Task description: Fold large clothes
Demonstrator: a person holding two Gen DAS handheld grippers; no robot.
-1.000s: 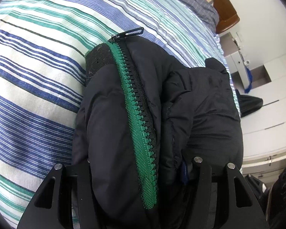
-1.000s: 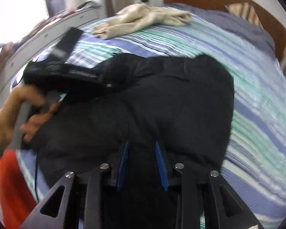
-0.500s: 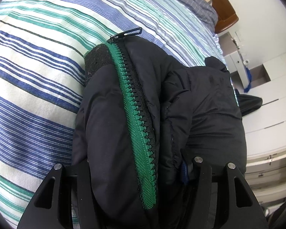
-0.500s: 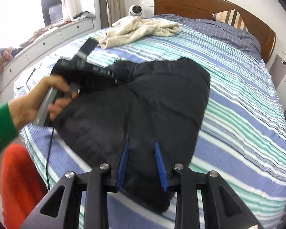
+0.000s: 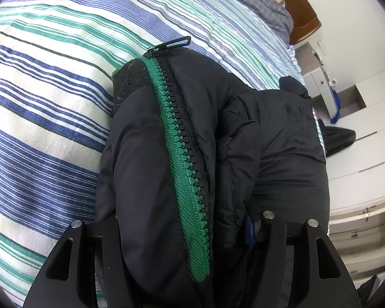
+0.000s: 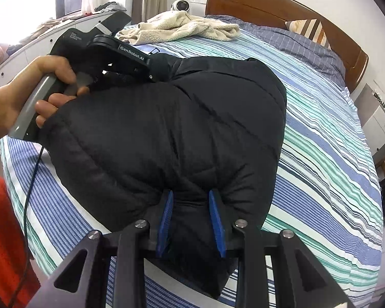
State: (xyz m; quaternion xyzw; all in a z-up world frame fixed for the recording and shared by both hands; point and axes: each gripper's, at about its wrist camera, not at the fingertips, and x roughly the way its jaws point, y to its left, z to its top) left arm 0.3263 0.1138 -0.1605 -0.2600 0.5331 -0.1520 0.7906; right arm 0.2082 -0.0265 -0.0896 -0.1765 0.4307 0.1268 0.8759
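Bed: a bed (image 6: 333,133) with a blue, green and white striped sheet is seen, with a brown wooden headboard (image 6: 282,2) at the far end

Other things: a cream fleece cloth (image 6: 184,28) is left near the head end, well apart from the work

Jacket place: a black puffy jacket (image 6: 172,133) is laid near the foot end of the bed, closer to the left edge as seen from the right wrist

Step in hand: the jacket is judged to be partly folded already, and it is being held at two ends while a fold is made or made flat

Left gripper: the left gripper (image 6: 131,61) is held by a hand (image 6: 33,95) at the far left end of the jacket; thick cloth is seen between the jaws in the left wrist view, so it is gripped on the jacket, though loosely

Right gripper: the right gripper (image 6: 191,220) is closed on a bunch of jacket cloth at the near end, with the blue pads (image 6: 166,218) pressed into it

Zipper: a green zipper (image 5: 184,174) is seen along the bunched edge, and its black pull tab (image 5: 172,43) is pointed to the head end

Long axis: the bundle is laid slantwise, from the left gripper down to the right gripper

Next move: the near end should be carried over and laid flat on the rest, and both grips should be kept tight so the slippery cloth is not dropped
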